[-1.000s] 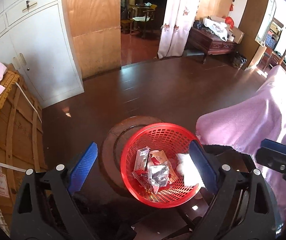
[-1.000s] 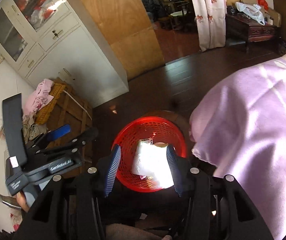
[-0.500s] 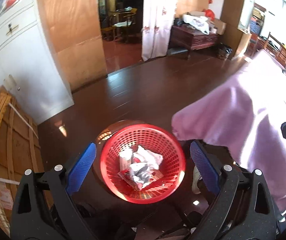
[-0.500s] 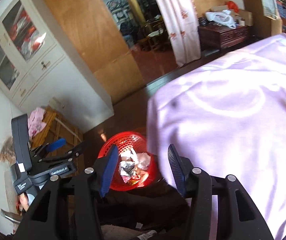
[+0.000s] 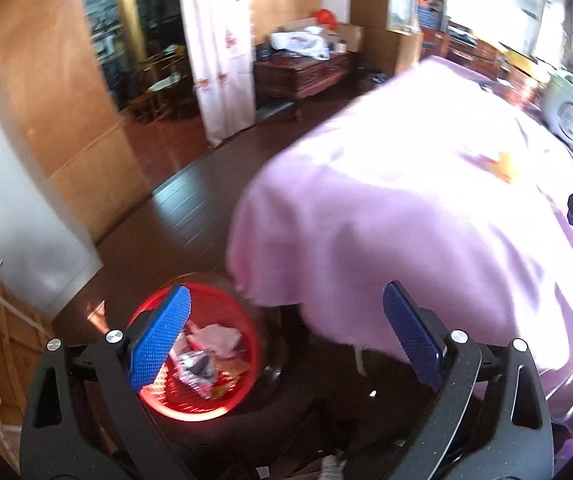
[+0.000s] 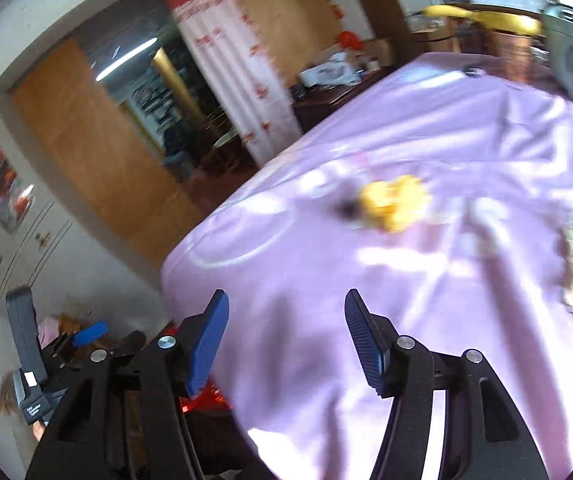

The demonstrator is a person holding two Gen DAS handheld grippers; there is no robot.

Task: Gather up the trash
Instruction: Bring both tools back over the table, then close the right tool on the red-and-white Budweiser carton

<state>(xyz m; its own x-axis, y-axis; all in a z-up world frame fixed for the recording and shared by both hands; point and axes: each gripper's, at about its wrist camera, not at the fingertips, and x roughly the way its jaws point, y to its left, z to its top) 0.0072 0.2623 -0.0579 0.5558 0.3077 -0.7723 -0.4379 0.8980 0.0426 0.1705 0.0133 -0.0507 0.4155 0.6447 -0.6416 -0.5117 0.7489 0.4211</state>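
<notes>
Right gripper (image 6: 284,338), jaws opening and empty, above the lilac tablecloth (image 6: 326,280). Crumpled yellow paper scrap (image 6: 394,206) lies farther off: likely light, soft, best pinched across its bulk. Left gripper (image 5: 282,338) opening, empty; red mesh plastic basket (image 5: 222,396) near left.

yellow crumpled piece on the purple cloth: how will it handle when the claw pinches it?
The yellow piece looks crumpled and irregular, so probably light and squashy. It will likely compress rather than roll. The purple cloth under it is wrinkled and may bunch into the pinch. Blur hides its material.
</notes>
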